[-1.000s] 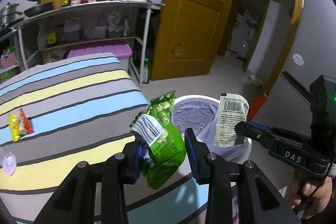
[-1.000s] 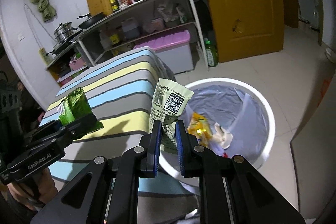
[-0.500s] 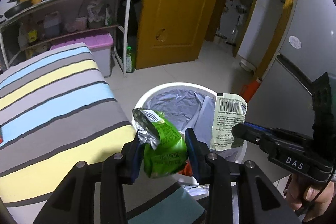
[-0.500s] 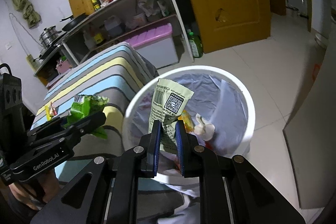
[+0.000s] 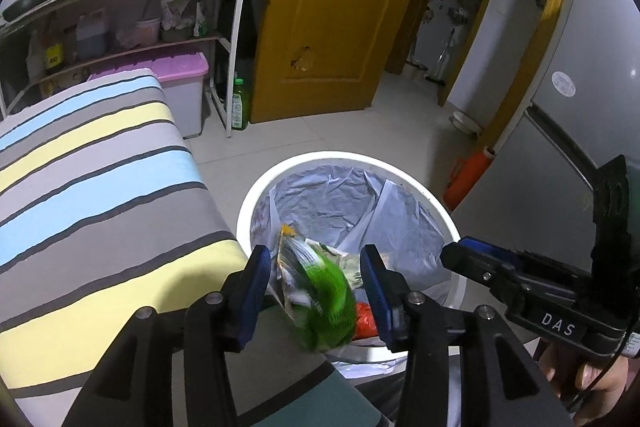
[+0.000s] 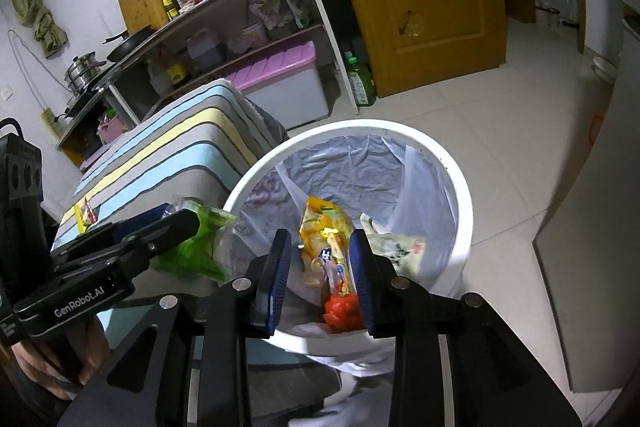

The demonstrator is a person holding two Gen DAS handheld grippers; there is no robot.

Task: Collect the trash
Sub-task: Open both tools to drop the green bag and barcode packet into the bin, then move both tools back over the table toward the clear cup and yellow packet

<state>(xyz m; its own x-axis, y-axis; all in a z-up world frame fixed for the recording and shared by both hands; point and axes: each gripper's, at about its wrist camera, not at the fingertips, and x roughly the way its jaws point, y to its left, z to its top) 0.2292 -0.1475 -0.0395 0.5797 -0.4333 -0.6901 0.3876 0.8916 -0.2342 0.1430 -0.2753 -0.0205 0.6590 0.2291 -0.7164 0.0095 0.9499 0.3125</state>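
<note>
My left gripper (image 5: 316, 261) hangs over the near rim of the white lined bin (image 5: 340, 158). Its jaws are opening, and the green snack wrapper (image 5: 326, 301) is blurred and loose between them, clear of both pads. My right gripper (image 6: 320, 241) is also over the bin (image 6: 460, 187); its jaws are opening with nothing gripped. The pale barcode wrapper (image 6: 396, 247) lies inside the bin beside a yellow snack bag (image 6: 324, 227) and red scraps (image 6: 340, 311). In the right wrist view the left gripper (image 6: 180, 223) shows with the green wrapper (image 6: 196, 253) below it.
The striped cloth surface (image 5: 100, 187) borders the bin on the left, and a small yellow-red wrapper (image 6: 86, 213) lies on it. Behind stand a shelf rack (image 5: 224, 39), a pink-lidded box (image 5: 176, 75), a green bottle (image 5: 240, 105) and a yellow door (image 5: 332, 7). A grey fridge (image 5: 568, 131) is at the right.
Both grippers moved forward and down over the bin. The right one let go of the pale wrapper, which now lies in the bin. The left jaws widened and the green wrapper is dropping.
</note>
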